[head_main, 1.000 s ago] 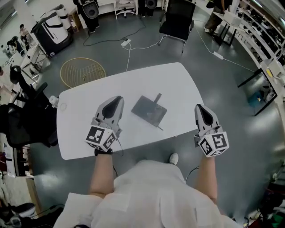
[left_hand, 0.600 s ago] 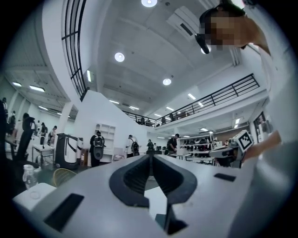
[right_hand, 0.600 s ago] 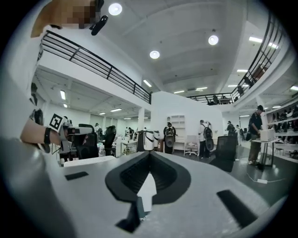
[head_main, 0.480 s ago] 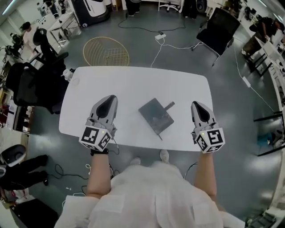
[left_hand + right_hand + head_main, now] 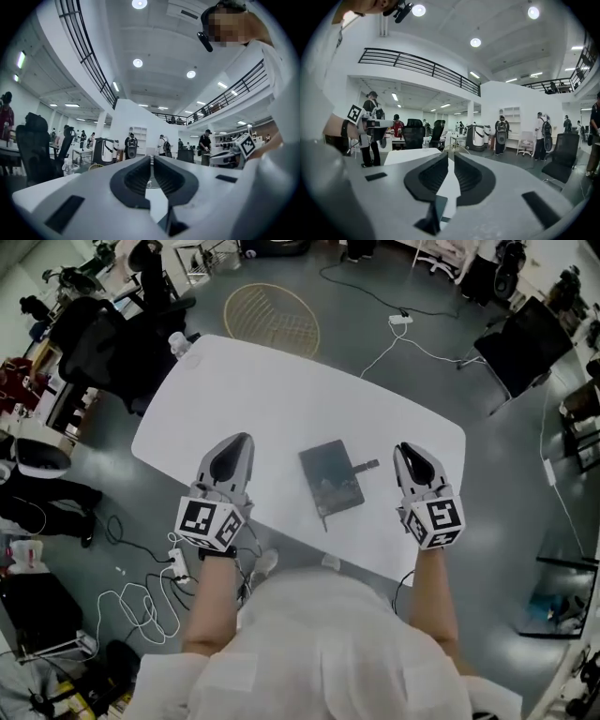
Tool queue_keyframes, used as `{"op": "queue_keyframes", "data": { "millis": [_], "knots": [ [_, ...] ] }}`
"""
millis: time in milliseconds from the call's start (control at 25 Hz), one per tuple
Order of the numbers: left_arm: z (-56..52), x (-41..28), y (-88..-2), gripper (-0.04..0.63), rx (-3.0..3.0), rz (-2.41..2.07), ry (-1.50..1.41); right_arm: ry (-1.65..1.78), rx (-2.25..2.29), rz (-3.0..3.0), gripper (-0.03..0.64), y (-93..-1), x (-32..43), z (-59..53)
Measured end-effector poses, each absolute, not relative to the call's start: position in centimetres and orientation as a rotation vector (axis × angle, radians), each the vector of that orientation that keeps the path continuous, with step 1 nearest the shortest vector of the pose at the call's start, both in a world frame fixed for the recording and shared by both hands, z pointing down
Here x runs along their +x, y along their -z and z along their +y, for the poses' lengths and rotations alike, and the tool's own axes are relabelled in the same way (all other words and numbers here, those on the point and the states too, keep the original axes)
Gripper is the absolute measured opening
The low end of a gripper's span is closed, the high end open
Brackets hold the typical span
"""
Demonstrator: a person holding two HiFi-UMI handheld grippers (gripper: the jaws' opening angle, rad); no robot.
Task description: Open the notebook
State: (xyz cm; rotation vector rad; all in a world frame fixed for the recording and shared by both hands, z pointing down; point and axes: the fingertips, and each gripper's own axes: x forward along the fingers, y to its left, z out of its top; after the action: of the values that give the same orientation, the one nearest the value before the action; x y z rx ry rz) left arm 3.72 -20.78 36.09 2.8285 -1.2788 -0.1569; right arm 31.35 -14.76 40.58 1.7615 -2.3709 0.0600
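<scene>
Head view: a white table (image 5: 281, 390) stands on a grey floor, and the notebook (image 5: 331, 478) lies flat on it, closed, dark cover up, toward the near edge. A short dark strap (image 5: 368, 466) projects from its right side. A thin dark strip (image 5: 324, 520) trails from its near corner.

The left gripper (image 5: 240, 441) is over the table to the left of the notebook, apart from it. The right gripper (image 5: 405, 450) is over the table to the right, near the strap's end but not touching it. The notebook lies between the two. Both point away from the person, roughly level.

Left gripper view: the left gripper's (image 5: 152, 158) jaws stand a narrow slit apart, with only the table top showing through.

Right gripper view: the right gripper's (image 5: 451, 155) jaws have just been opening and now stand slightly spread. Nothing is between them, only bare table beyond.

Surroundings: a black office chair (image 5: 103, 343) stands by the table's far left corner. A round wire frame (image 5: 274, 317) lies on the floor beyond the table. White cables (image 5: 141, 606) are on the floor at the near left.
</scene>
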Motion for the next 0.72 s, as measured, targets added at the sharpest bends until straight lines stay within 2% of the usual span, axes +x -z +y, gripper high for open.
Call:
{"op": "queue_keyframes", "data": {
  "millis": [720],
  "knots": [
    [-18.6,1.1,-43.8,0.018,2.606,-1.570,0.057,-0.157,1.423,-2.394,0.066,-51.2,28.7,-18.3]
  ]
}}
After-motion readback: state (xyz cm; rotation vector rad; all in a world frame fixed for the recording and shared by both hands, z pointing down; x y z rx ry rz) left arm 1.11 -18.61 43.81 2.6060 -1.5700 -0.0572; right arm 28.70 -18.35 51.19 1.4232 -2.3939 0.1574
